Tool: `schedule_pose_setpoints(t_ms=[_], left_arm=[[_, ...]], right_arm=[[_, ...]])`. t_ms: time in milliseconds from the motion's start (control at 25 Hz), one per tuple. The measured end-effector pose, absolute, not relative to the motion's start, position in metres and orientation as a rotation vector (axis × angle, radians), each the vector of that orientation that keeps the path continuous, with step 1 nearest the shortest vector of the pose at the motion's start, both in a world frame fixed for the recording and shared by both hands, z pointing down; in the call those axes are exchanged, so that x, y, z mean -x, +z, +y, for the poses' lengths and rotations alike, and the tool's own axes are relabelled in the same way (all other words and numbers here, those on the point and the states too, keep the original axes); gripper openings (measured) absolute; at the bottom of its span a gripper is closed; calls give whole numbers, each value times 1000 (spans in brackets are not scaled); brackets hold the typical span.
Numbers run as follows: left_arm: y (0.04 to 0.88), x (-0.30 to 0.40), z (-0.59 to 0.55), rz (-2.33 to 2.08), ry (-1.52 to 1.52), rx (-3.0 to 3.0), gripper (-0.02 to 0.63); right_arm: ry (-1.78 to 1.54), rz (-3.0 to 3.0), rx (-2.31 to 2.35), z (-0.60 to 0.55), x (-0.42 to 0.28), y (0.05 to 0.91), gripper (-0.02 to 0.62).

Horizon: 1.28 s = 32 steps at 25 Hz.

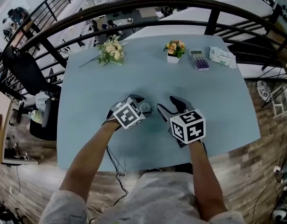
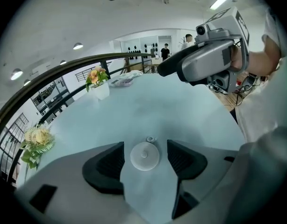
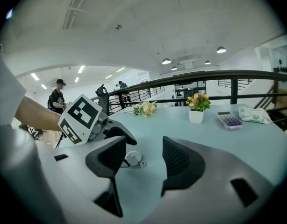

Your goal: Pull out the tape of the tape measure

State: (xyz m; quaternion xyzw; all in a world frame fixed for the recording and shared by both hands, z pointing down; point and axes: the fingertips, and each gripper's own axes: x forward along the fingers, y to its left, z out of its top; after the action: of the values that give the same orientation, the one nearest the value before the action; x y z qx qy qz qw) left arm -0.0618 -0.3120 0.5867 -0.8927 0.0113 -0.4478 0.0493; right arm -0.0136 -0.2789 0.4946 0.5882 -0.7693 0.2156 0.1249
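Left gripper view shows our left tool point(image 2: 146, 146) released, jaws astride the round white tape measure point(image 2: 144, 157) on the bench point(image 2: 148, 111) but not touching it. Just beyond, its tab point(image 2: 151, 139) sits snug, with no tape drawn out. Farther off, our right tool point(image 3: 143, 149) gapes empty. We judge this fits tape yet unpulled or already sprung back.

The right tool point(image 3: 144, 146) gapes empty, the white tape measure point(image 3: 132, 158) lying on the table point(image 3: 218, 139) beyond.
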Motion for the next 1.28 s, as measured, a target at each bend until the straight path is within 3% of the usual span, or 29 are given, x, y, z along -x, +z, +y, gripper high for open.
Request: schedule_pose_setpoints(t_ms=[520,1280], left_arm=[[618,64,-316,-27,-1468,2760,286],[618,64,-317,-23,-1483,2822,216]], right_arm=[[660,-2204,-1691,-281,3,515,229],[656,-2191,-1683,-271,2,514,227]])
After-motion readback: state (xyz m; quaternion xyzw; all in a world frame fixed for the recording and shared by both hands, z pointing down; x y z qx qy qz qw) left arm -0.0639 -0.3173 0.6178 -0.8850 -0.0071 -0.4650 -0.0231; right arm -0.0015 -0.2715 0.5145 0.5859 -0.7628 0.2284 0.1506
